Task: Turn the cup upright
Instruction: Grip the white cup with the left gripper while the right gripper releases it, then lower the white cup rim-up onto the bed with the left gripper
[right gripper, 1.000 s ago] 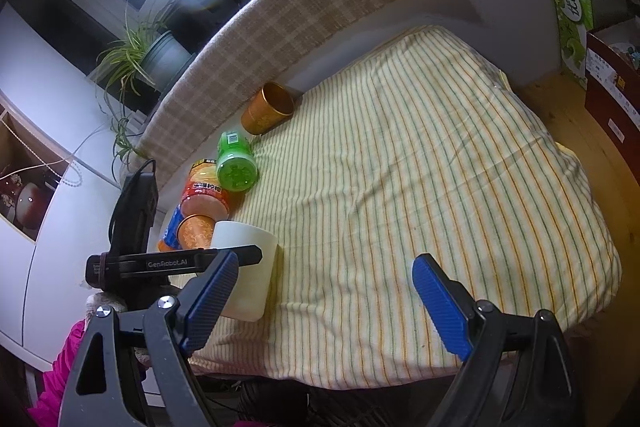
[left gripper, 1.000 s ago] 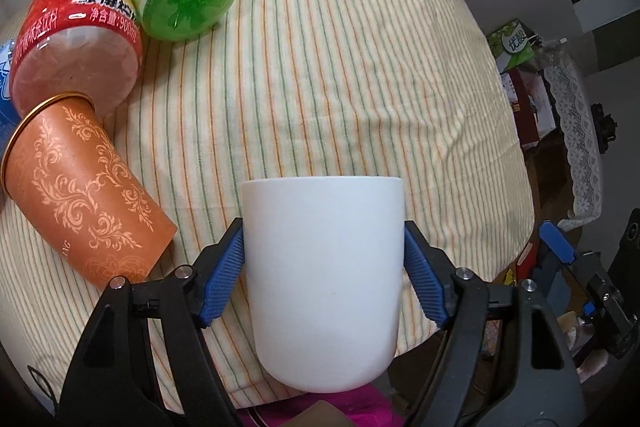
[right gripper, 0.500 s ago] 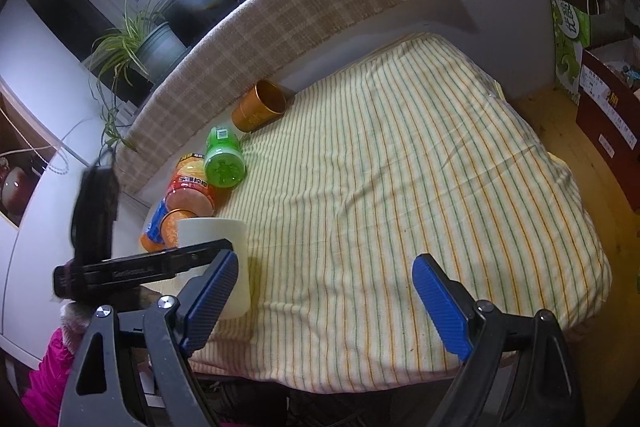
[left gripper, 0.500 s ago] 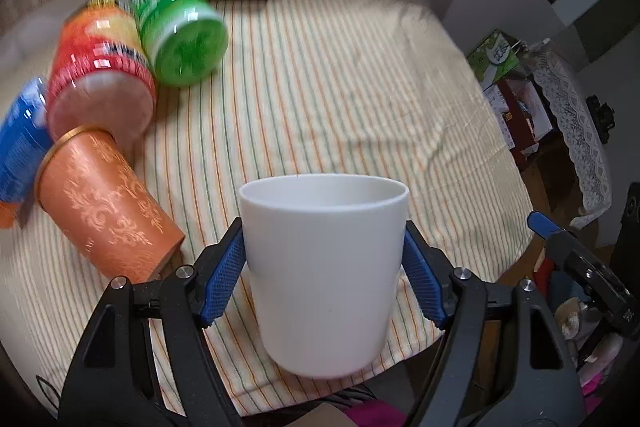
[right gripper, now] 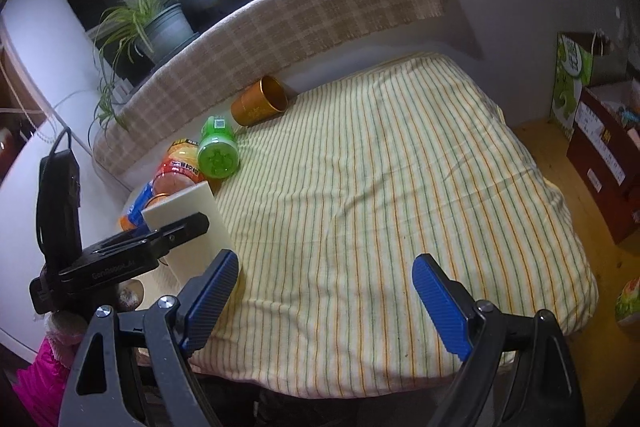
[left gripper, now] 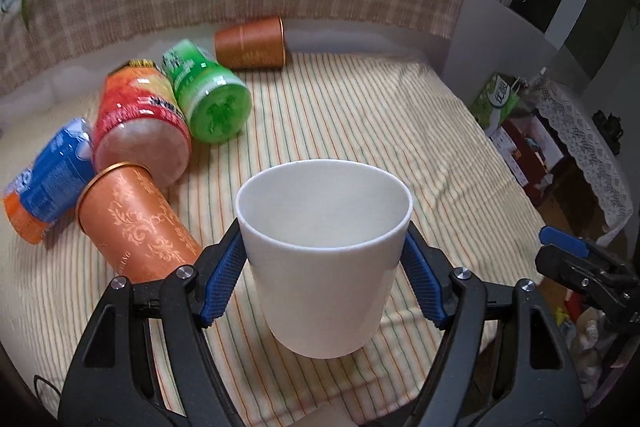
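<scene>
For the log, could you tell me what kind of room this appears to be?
Probably a room at home, not a lab: a striped tablecloth on the table, a potted plant on the sill by dark windows, and cardboard boxes on a wooden floor.

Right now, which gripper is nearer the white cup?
Left. The left gripper is clamped on the white cup, a blue pad on each side. The right gripper is open over the striped cloth, off to the cup's right.
</scene>
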The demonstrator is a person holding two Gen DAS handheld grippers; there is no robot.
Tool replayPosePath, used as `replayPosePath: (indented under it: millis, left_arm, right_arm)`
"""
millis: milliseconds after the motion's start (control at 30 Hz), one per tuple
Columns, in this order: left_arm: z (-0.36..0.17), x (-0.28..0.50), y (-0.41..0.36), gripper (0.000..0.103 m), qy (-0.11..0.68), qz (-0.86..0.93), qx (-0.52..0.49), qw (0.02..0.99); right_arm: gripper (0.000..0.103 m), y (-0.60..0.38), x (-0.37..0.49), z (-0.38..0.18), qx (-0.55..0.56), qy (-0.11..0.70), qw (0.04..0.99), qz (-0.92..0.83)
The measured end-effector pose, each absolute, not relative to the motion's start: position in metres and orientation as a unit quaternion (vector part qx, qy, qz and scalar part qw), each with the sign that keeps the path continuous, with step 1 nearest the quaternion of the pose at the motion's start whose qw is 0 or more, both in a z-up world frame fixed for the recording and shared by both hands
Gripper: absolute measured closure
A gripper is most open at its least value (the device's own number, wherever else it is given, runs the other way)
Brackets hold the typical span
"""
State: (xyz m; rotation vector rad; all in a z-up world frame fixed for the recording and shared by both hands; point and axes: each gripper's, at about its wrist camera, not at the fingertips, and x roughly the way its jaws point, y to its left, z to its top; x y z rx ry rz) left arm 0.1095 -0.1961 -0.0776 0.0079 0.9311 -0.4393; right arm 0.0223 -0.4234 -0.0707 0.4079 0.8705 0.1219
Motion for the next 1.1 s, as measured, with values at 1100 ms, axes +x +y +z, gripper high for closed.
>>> replayPosePath:
  millis: [1100]
  left_arm:
    - [-0.086,0.077,-0.187,0.023,0.412,-0.252,0.020,0.875]
  right_arm:
    - [0.012,-0.392,0.011,-0.055,0.133,0.403,0.905,0.041]
